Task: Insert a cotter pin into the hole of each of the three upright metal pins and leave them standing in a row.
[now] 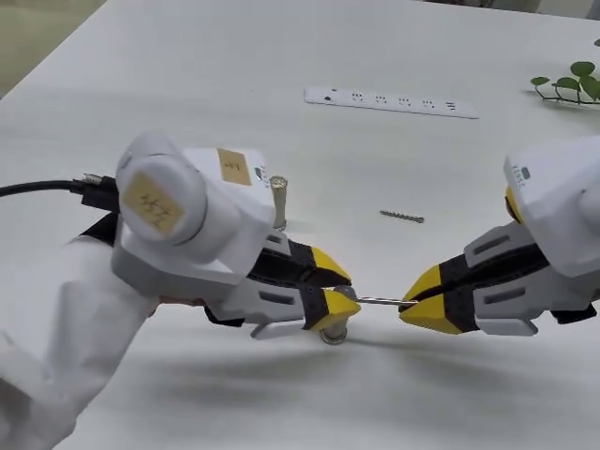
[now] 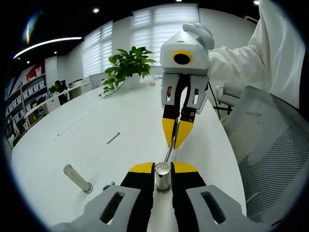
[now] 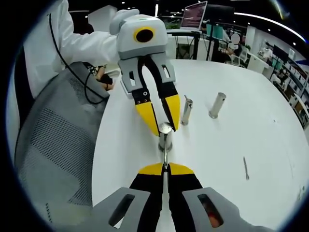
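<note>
My left gripper point(image 1: 345, 292) is shut on an upright metal pin point(image 1: 335, 330), its yellow tips either side of the pin's top point(image 2: 162, 175). From the right, my right gripper point(image 1: 405, 305) is shut on a thin cotter pin point(image 1: 380, 301), held level with its tip at the pin's head point(image 3: 165, 129). In the right gripper view the cotter pin point(image 3: 165, 157) runs straight from my jaws to the metal pin. Two more metal pins point(image 3: 187, 110) point(image 3: 217, 105) stand behind it. One of them point(image 1: 278, 202) stands beyond the left gripper. A spare cotter pin point(image 1: 402, 217) lies loose on the table.
A white power strip point(image 1: 391, 101) lies at the far side of the white table point(image 1: 187, 84). A green plant point(image 1: 570, 82) sits at the far right edge. A black cable point(image 1: 37, 188) trails from the left gripper. A mesh chair point(image 2: 270, 145) stands beside the table.
</note>
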Demonstrator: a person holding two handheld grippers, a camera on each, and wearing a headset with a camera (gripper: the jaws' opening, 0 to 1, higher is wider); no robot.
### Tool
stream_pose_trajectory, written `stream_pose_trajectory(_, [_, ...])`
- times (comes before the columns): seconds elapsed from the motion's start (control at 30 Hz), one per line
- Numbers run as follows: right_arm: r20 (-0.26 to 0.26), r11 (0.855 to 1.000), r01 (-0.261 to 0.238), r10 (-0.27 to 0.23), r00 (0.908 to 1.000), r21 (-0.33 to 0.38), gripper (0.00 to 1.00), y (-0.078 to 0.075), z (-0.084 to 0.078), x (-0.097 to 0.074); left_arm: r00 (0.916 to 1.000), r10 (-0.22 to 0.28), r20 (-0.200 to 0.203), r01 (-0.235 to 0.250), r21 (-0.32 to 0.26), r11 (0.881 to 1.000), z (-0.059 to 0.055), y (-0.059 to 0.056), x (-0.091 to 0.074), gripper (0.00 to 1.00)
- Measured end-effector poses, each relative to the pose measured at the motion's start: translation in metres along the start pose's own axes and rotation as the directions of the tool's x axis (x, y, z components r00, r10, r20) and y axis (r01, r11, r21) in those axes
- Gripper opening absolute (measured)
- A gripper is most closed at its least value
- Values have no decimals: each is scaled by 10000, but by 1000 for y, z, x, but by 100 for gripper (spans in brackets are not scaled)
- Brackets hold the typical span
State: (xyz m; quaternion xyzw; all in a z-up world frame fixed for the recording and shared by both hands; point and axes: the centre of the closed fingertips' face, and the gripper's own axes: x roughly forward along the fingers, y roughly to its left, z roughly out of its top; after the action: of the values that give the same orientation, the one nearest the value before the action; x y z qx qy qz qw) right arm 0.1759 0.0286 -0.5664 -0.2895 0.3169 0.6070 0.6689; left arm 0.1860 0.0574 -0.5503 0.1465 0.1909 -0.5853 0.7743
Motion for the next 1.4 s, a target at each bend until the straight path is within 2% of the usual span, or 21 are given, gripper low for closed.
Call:
stream_pose_trajectory(0.53, [-128, 9998, -145, 143, 9998, -153, 0, -5, -2, 10, 10000, 8, 55, -8, -82, 10000, -1, 0, 0, 9])
stream_pose_trajectory(1.07, [1, 9978, -379, 380, 9993, -546, 0, -2, 17, 25, 10000, -58, -43, 57, -128, 9999, 0, 0, 1, 9])
stream_pose_trajectory(1.4, [49, 9960, -417, 423, 9991, -792, 0, -4, 21, 28, 9999, -115, -95, 114, -133, 9998, 0, 1, 1, 9])
